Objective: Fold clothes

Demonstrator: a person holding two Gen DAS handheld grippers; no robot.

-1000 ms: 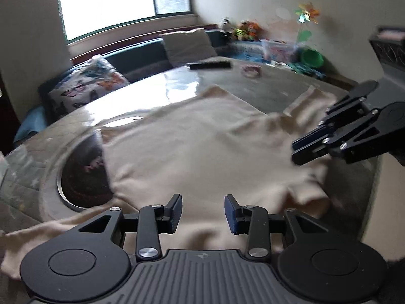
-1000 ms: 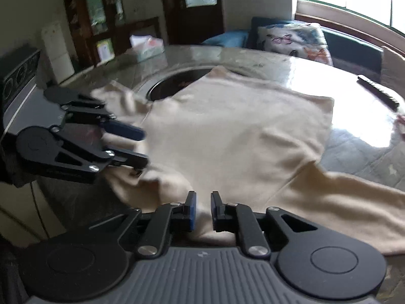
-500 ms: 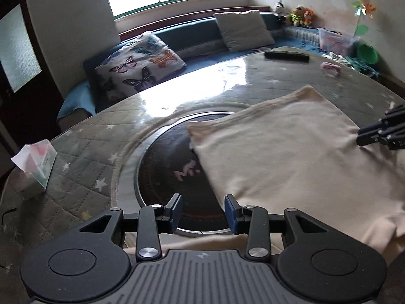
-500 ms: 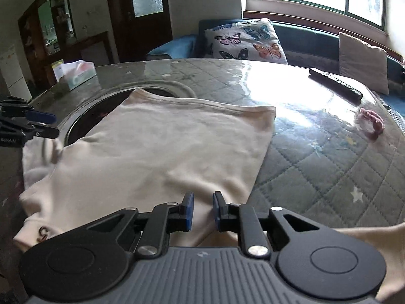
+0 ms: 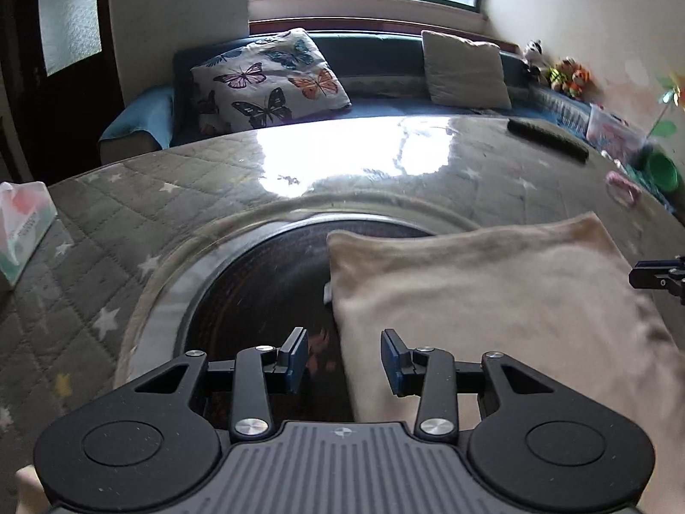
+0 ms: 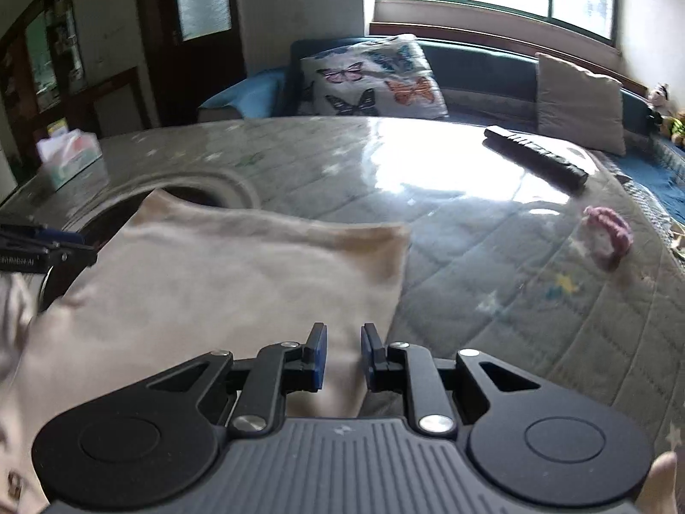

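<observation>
Swung apart to opposite edges of cream garment [image 5: 492, 300] on tabletop [image 5: 192, 197]; left hand-held gripper [image 5: 344, 357] part-open, right hand-held gripper [image 6: 344, 357] narrowly gapped, both empty; grasp next, probably.

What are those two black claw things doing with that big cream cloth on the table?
A person is folding clothes with a handheld gripper in each hand. A cream garment lies spread on the round table, partly over its dark centre. The left gripper sits over the garment's left edge, the right gripper over its right edge. Both have their fingers apart with nothing pinched, so neither seems to hold the cloth.
</observation>
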